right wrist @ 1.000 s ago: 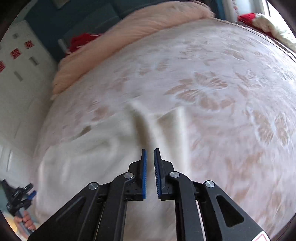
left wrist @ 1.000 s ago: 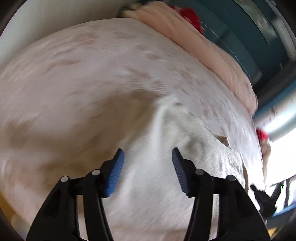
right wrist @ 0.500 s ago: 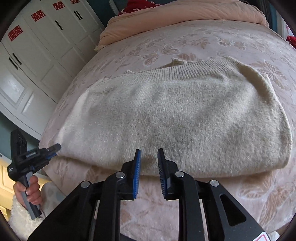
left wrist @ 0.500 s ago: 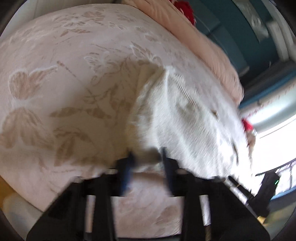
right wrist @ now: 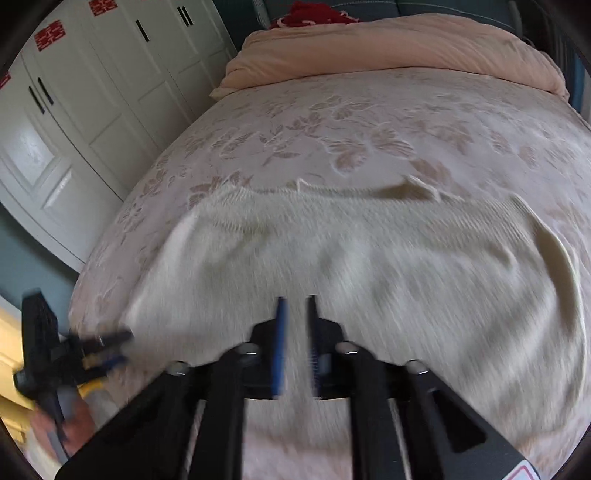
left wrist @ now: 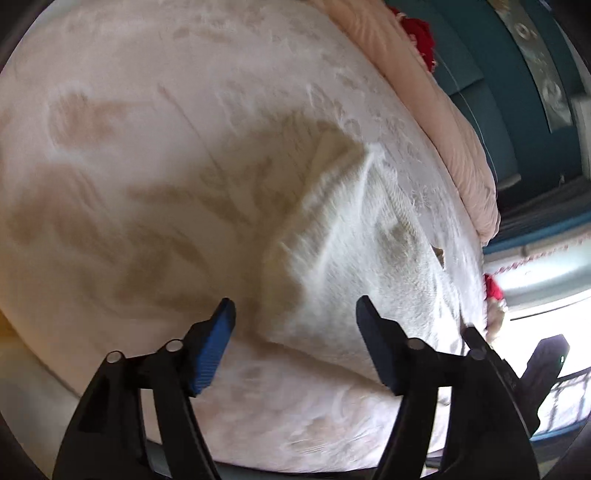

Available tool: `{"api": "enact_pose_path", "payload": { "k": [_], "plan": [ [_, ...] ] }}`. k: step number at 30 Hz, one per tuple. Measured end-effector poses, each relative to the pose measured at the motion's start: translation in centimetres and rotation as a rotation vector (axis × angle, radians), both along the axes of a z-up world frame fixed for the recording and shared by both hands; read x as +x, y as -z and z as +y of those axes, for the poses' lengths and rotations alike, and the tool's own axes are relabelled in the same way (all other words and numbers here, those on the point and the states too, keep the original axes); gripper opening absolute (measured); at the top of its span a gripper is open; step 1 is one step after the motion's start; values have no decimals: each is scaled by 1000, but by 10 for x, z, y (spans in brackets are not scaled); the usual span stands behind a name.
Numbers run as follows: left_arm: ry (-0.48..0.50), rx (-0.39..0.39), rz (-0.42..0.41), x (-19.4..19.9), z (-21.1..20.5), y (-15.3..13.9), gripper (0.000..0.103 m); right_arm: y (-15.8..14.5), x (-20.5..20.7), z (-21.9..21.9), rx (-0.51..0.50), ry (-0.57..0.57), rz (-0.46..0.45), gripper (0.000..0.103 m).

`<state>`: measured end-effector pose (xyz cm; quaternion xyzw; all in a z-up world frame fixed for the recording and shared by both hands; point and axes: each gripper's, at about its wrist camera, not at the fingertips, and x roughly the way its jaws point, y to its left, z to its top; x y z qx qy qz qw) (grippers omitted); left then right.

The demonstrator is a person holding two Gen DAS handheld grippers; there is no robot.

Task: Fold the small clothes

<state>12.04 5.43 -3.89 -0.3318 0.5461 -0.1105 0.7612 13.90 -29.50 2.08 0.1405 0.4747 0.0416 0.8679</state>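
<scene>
A cream knit sweater [right wrist: 332, 266] lies spread across the bed, its ribbed edge away from me. In the left wrist view one corner of the sweater [left wrist: 351, 258] sits between the wide-apart fingers of my left gripper [left wrist: 293, 310]. Those jaws are opening and the pads do not touch the cloth. The right wrist view shows the left gripper [right wrist: 122, 347] at the sweater's left corner, blurred. My right gripper [right wrist: 296, 300] hangs over the sweater's near middle, its jaws closing to a thin slit. Blur hides whether any knit is pinched.
The sweater rests on a pink bedcover [right wrist: 369, 122] with a leaf pattern. A peach duvet [right wrist: 388, 48] is bunched at the head of the bed with a red item [right wrist: 310, 13] behind it. White wardrobe doors [right wrist: 92, 110] stand to the left. A hand [right wrist: 48, 435] holds the left gripper.
The left jaws narrowed at the sweater's corner, then spread wide. The right gripper let the bunched sweater lie flat, slid forward over it, and its gap narrowed.
</scene>
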Motion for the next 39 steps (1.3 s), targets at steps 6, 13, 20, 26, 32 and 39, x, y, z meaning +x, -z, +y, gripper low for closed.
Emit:
{"api": "enact_pose_path", "payload": {
  "k": [6, 13, 20, 26, 32, 39],
  "plan": [
    [-176, 16, 33, 2, -21, 11, 86, 48, 62, 1, -59, 24, 146, 7],
    [-126, -73, -105, 15, -26, -23, 21, 79, 61, 12, -141, -4, 104, 2],
    [190, -84, -386, 3, -130, -130, 21, 65, 35, -44, 192, 42, 38, 2],
    [502, -15, -483, -30, -261, -150, 21, 18, -52, -145, 289, 220, -109, 11],
    [633, 77, -316, -60, -358, -60, 26, 18, -159, -242, 203, 441, -67, 16],
    [573, -6, -324, -98, -301, -61, 78, -4, -201, -230, 181, 393, -130, 58]
  ]
}}
